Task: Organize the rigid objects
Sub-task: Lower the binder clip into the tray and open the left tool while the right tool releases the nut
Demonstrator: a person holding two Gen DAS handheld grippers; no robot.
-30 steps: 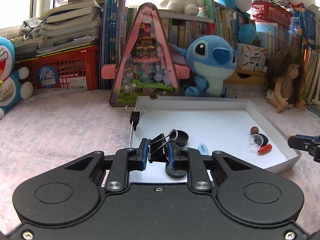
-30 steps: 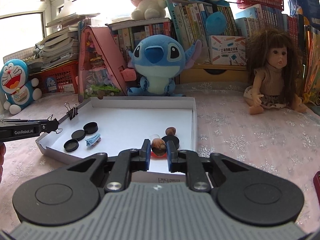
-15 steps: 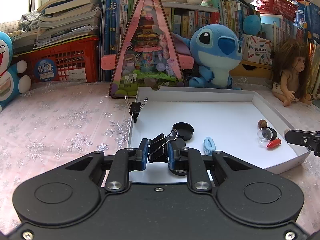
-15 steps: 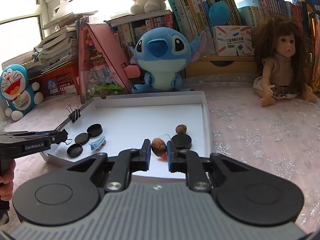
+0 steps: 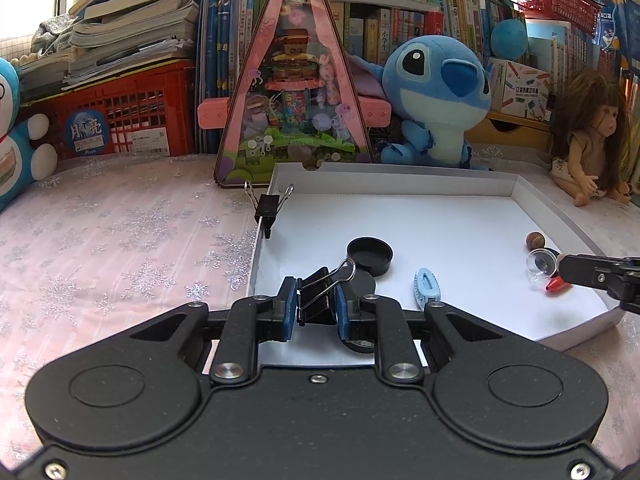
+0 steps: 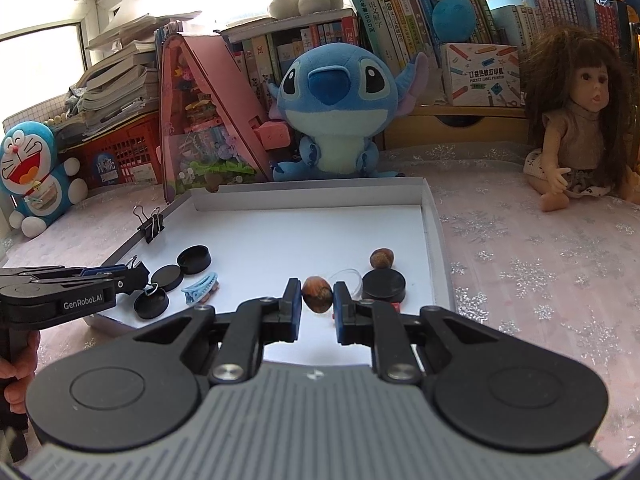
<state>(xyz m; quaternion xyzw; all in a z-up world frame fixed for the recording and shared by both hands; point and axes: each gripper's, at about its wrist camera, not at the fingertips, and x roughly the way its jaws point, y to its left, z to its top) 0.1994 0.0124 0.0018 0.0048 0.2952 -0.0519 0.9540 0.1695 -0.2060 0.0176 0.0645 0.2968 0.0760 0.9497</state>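
left gripper (image 5: pixel 316 306): black, blue pads, silver screws | right gripper (image 6: pixel 317 306): grey ribbed top, blue pads

Bright window (image 6: pixel 36 40), bookshelf (image 5: pixel 400 28) (crammed), pink tablecloth (image 5: pixel 120 240)

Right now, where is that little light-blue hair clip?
The light-blue hair clip lies inside the white tray, near its front-left corner in the right wrist view, just right of the three black round caps and left of the nut held in the right gripper.

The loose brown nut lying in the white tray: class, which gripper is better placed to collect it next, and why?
Probably the right gripper: it hovers just in front of that nut, though it already holds another nut. The left gripper, holding a binder clip, sits across the tray.
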